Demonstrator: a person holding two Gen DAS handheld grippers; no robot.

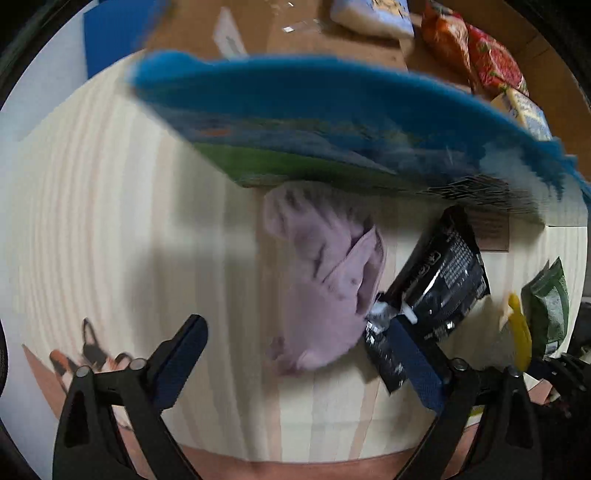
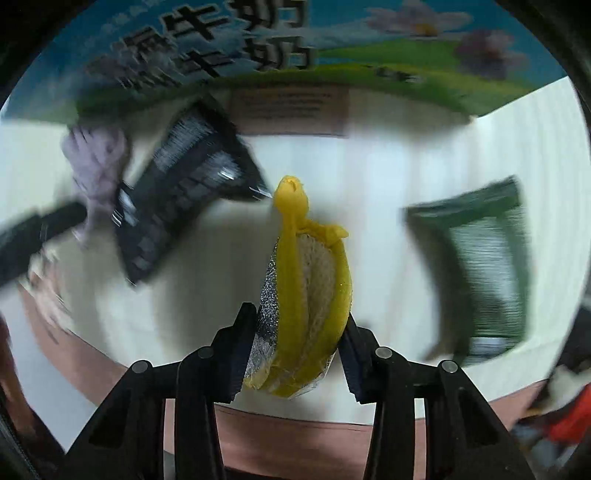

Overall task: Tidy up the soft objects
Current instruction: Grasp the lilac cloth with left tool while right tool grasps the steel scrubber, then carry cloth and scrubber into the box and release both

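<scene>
**Two grippers above a pale wooden table with soft items and packets**

Left wrist view, left to right. The left gripper (image 1: 299,347) points down at the pale wooden table (image 1: 110,221); its jaws stand wide apart and clamp nothing. Between them lies one crumpled lilac cloth (image 1: 325,280), resting on the table and untouched by either finger. Just right of the cloth lies one black foil packet (image 1: 439,280), tilted, its lower end passing behind the right-hand finger. Further right appears one yellow banana-shaped toy (image 1: 519,332), and beside it one green packet (image 1: 548,302) near the table's right edge. Behind these items stands one large box (image 1: 295,122) printed with blue sky and green grass; the cloth's far end reaches its base. Beyond the box, one brown cardboard carton (image 1: 332,37) is open: in it show one pale blue-and-white pack (image 1: 373,16), one orange-red bag (image 1: 443,33), one red bag (image 1: 495,62) and one yellow-and-blue pack (image 1: 524,110).

Right wrist view, left to right. The same cloth (image 2: 96,166) and black packet (image 2: 188,192) appear blurred at the left. At centre, the right gripper (image 2: 295,354) points down with its jaws drawn close, clamped on the banana toy (image 2: 310,295), which has a beige mesh middle and a silvery wrapper at its lower end; both pads press its sides. The green packet (image 2: 480,266) lies apart at the right. The printed box (image 2: 258,55) spans the top, bearing large dark characters.
</scene>
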